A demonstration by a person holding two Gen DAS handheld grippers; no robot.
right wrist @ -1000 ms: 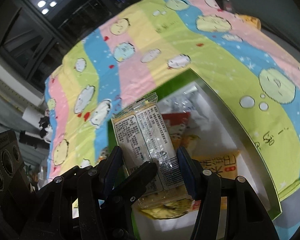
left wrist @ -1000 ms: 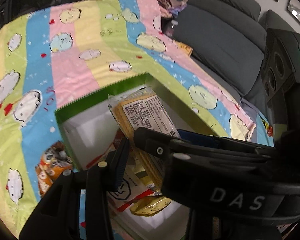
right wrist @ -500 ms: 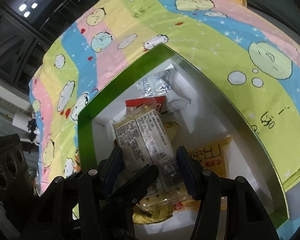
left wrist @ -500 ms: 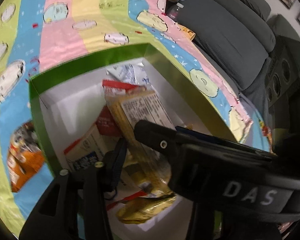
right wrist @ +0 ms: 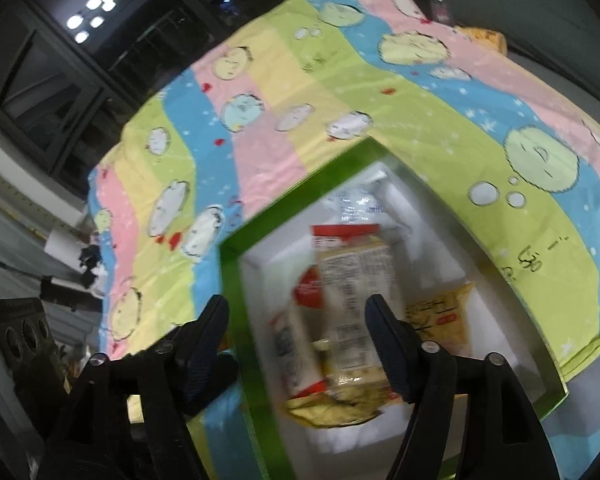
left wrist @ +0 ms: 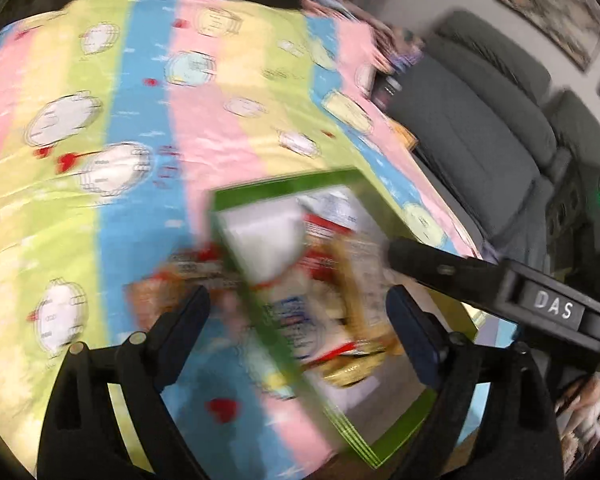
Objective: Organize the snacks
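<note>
Only the right wrist view shows the yellow cracker packet (right wrist: 354, 300) lying loose inside the green-rimmed cardboard box (right wrist: 230, 304), right gripper (right wrist: 296, 340) spread wide, gripping nothing; the left gripper (left wrist: 298, 322) gapes too (heavily blurred there), box contents smeared, on pastel striped cartoon cloth (left wrist: 132, 128) beside grey sofa (left wrist: 472, 128)

Yellow cracker pack (right wrist: 356, 300) lying atop snacks in green box (right wrist: 230, 280).

Green-rimmed box (right wrist: 232, 300) on pastel-striped cloth (right wrist: 340, 92) printed with cartoon blobs.
</note>
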